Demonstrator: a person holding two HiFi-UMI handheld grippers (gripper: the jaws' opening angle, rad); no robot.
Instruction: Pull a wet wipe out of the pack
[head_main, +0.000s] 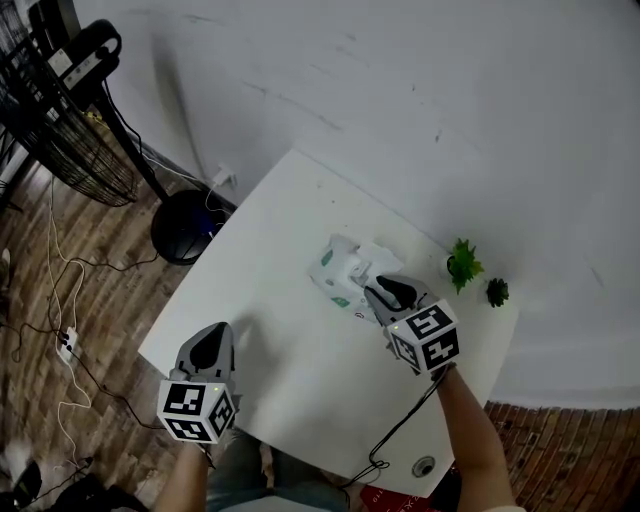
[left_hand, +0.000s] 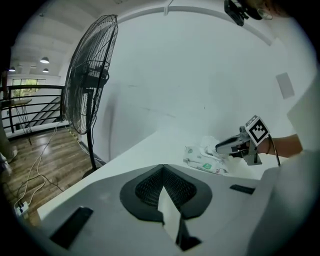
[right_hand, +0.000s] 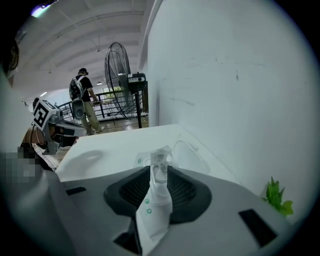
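The wet wipe pack (head_main: 338, 272), white with green print, lies on the white table (head_main: 290, 210) near the far right side. Its flap (head_main: 378, 252) stands open toward the wall. My right gripper (head_main: 378, 290) is at the pack's near end, shut on the pack's film. In the right gripper view a white strip with green dots (right_hand: 156, 197) is pinched between the jaws (right_hand: 159, 170), and the open flap (right_hand: 192, 156) lies beyond. My left gripper (head_main: 212, 342) hovers over the table's near left part, well away from the pack, shut and holding nothing (left_hand: 162, 175). The pack (left_hand: 204, 161) shows far off in the left gripper view.
Two small potted plants (head_main: 463, 265) (head_main: 497, 292) stand at the table's far right corner by the wall. A black standing fan (head_main: 70, 120) with its round base (head_main: 185, 225) is left of the table, cables on the wood floor (head_main: 65, 300). A person (right_hand: 85, 105) walks far behind.
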